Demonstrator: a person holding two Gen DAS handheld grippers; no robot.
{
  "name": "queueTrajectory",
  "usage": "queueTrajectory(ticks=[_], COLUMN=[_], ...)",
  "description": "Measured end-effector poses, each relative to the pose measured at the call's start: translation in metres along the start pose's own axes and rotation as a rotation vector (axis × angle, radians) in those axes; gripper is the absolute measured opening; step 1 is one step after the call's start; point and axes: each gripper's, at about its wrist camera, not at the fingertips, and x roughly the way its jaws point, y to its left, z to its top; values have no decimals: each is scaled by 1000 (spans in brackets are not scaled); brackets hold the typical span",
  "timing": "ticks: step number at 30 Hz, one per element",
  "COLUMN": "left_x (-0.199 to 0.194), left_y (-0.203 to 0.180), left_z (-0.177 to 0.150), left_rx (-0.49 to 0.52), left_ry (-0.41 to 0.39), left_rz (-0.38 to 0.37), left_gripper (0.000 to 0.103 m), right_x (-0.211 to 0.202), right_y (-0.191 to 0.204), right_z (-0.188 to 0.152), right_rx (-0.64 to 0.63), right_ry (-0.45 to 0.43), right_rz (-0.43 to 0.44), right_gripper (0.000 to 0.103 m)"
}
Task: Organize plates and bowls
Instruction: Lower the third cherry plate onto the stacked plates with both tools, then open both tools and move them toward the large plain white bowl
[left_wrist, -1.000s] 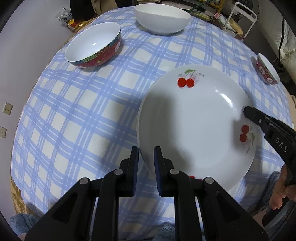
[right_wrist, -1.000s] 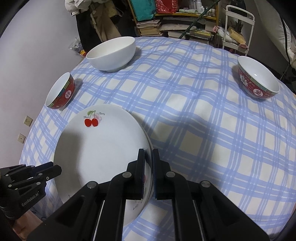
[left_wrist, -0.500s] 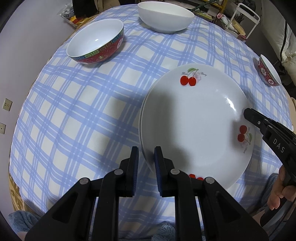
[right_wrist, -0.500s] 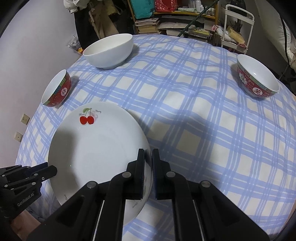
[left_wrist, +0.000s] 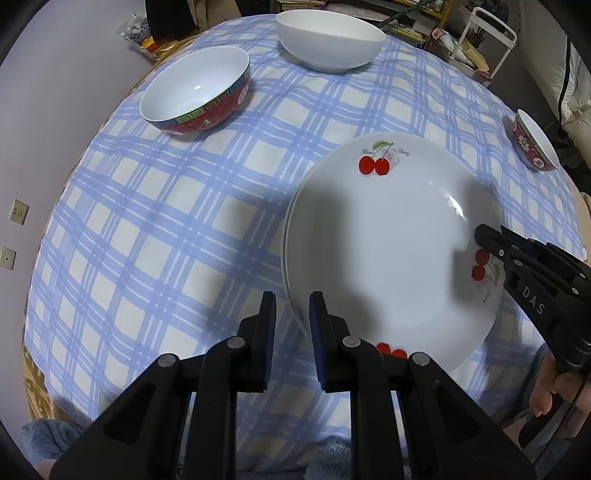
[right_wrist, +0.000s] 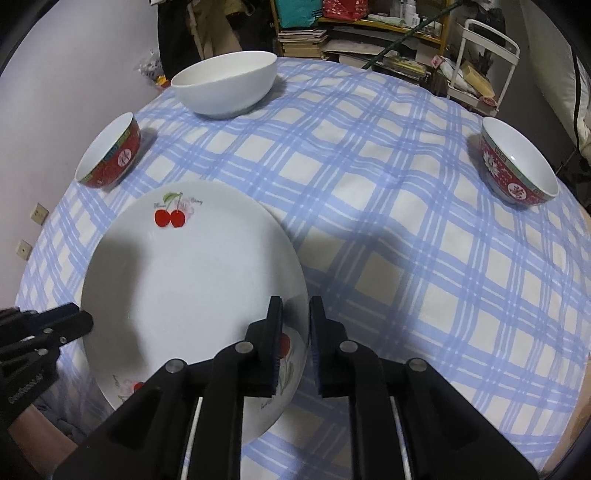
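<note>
A stack of two white cherry-print plates (left_wrist: 388, 236) is held between both grippers above the near side of the checked tablecloth. My left gripper (left_wrist: 292, 314) is shut on the stack's left rim. My right gripper (right_wrist: 295, 317) is shut on its right rim (right_wrist: 301, 295). The stack also shows in the right wrist view (right_wrist: 192, 280). A red-patterned bowl (left_wrist: 195, 96) sits far left, a large white bowl (left_wrist: 330, 35) at the back, and a second red-patterned bowl (right_wrist: 517, 166) far right.
The round table has a blue checked cloth (right_wrist: 388, 221). Shelves with books and clutter (right_wrist: 332, 29) and a white trolley (right_wrist: 487, 55) stand behind the table. A wall with sockets (left_wrist: 18, 212) is to the left.
Both grippers have moved forward with the plate stack; the bowls look nearer and the stack sits further over the table. The grip is unchanged.
</note>
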Motion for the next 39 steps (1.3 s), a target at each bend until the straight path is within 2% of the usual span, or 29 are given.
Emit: queueTrajectory(ticks=[5, 8, 10, 12, 13, 15, 17, 20, 26, 29, 39], left_x=[-12, -22, -28, -33, -35, -38, -41, -45, -51, -49, -21], left_y=[5, 9, 12, 17, 21, 28, 32, 37, 44, 44, 36], left_z=[7, 16, 25, 35, 41, 55, 66, 86, 135, 161, 234], left_rx=[-5, -4, -5, -17, -25, -38, -44, -33, -26, -23, -42], left_ry=[-9, -32, -50, -70, -76, -80, -98, -119, -159, -171, -170], left_rz=[9, 14, 27, 44, 43, 36, 42, 61, 50, 62, 25], left_gripper=[19, 24, 30, 33, 34, 50, 57, 64, 73, 74, 74], right_x=[-6, -13, -17, -19, -21, -20, -17, -11, 3, 10, 27], right_y=[1, 0, 0, 1, 1, 1, -2, -8, -16, -18, -26], right_z=[3, 10, 19, 27, 34, 43, 55, 71, 114, 135, 197], right_rx=[0, 4, -1, -14, -26, -33, -24, 0, 16, 24, 84], right_ry=[-5, -32, -52, -71, -90, -103, -98, -110, -118, -123, -148], right_rz=[-7, -5, 8, 0, -16, -31, -14, 10, 26, 29, 56], right_gripper=[16, 19, 35, 65, 69, 79, 89, 91, 91, 91, 91])
